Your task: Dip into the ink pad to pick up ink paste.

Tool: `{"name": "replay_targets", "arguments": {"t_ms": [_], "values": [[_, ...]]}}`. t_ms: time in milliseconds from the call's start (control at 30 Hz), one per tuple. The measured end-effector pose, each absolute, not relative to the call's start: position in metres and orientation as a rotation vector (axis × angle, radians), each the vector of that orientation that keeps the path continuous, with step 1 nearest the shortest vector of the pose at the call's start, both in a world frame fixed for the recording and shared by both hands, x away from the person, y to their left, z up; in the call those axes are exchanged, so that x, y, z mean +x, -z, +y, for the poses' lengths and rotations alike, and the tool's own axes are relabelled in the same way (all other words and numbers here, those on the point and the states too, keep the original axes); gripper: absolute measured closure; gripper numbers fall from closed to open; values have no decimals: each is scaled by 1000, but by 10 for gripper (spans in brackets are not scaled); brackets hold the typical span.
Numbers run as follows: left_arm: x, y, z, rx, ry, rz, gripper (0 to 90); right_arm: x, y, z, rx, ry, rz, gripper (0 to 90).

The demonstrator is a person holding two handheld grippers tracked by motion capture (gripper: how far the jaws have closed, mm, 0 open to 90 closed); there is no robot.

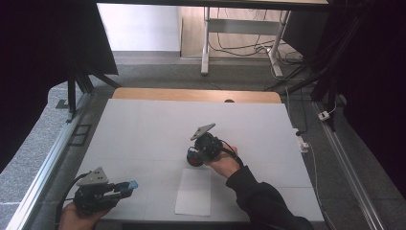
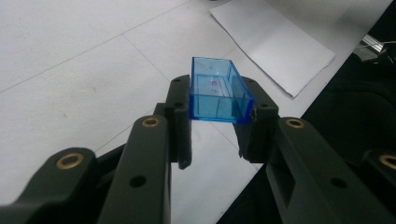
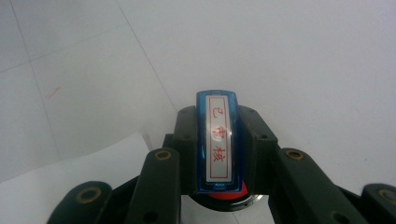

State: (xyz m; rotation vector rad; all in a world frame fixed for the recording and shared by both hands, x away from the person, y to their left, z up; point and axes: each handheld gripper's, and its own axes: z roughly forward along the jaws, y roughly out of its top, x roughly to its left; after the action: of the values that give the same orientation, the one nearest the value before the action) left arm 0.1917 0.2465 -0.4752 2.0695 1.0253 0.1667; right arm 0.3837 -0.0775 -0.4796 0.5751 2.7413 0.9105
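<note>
Down at the near left corner of the table (image 1: 143, 124), the left tongs (image 2: 219, 119) are clamped on a clear blue plastic cap (image 2: 218, 91), open end up and hollow inside. Near the table's middle, the right tongs (image 3: 218, 154) grip a blue stamp (image 3: 218, 140) with a red-lettered label, just beyond a white paper sheet (image 1: 194, 191).
</note>
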Motion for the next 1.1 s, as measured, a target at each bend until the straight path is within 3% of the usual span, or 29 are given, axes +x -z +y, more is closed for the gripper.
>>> {"name": "replay_targets", "arguments": {"t_ms": [567, 1100], "values": [[192, 476, 247, 2070, -162, 1029, 686, 398, 484, -90, 764, -1058, 2785, 719], [191, 475, 246, 2075, -173, 1021, 686, 383, 482, -80, 645, -952, 2720, 717]]}}
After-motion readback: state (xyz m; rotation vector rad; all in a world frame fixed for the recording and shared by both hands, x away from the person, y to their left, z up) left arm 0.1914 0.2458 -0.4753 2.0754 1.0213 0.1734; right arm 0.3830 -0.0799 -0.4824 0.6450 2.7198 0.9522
